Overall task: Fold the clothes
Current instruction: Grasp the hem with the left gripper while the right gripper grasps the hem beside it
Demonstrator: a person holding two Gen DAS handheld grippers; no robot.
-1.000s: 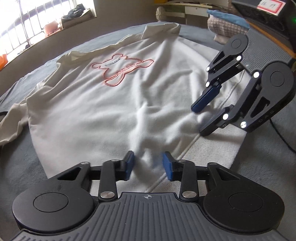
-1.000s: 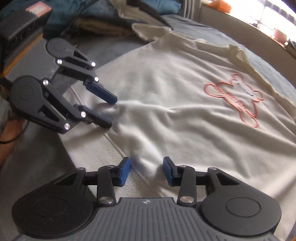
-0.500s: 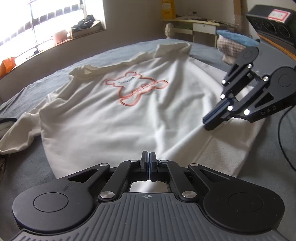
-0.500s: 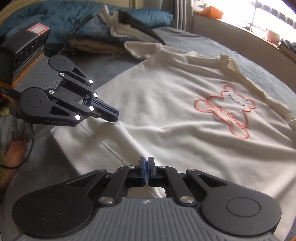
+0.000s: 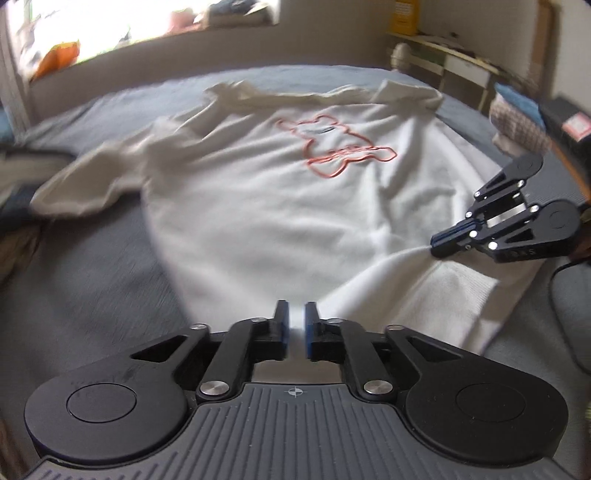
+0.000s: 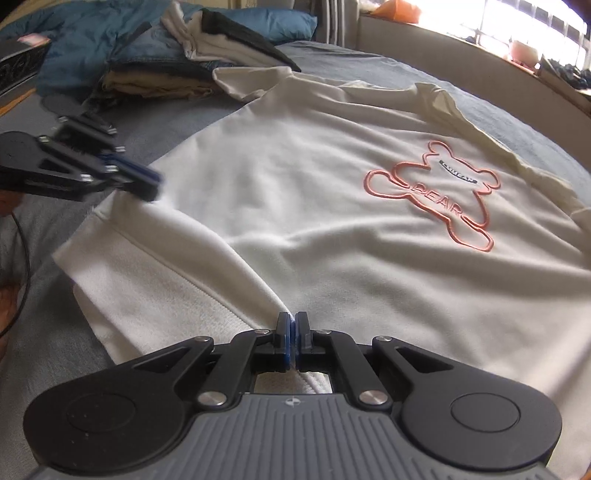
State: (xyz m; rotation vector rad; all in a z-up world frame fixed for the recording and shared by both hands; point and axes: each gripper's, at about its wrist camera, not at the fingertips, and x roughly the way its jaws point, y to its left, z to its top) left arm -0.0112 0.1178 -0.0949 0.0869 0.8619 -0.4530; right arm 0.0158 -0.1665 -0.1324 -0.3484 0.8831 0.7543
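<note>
Surface was a bed w/ a grey-blue cover [image 5: 92,280], curved low wall [image 6: 443,66] behind it & bright windows [image 6: 524,18] above the ledge. In the left wrist view a pale desk/shelf unit [image 5: 454,62] stood at the far right of the room.

Cream sweatshirt [image 6: 314,192] lay flat, front up, across the bed, orange bear outline [image 6: 443,195] on the chest. One sleeve [image 5: 85,184] trailed off to the side in the left wrist view (blurred). The hem band [image 6: 155,295] was turned up near both grippers.

Right gripper [image 6: 294,339]: pads closed tight on a pinch of sweatshirt fabric just above the hem band, a ridge of cloth running up from the pinch. Left gripper [image 5: 295,328]: jaws had just been opening, a narrow gap now; white fabric showed in the gap, but couldn't tell whether the pads pressed on it. In the right wrist view it sat blurred at the hem's other corner, cloth drawn up toward its tip.

Around: stack of folded clothes [image 6: 159,74] + blue bedding [image 6: 96,33] beyond the shoulder, near one sleeve end. Dark box w/ red-white label [image 5: 569,122] & a cable [image 6: 18,266] by the hem side. Bare cover lay open left of the sweatshirt in the left wrist view.
</note>
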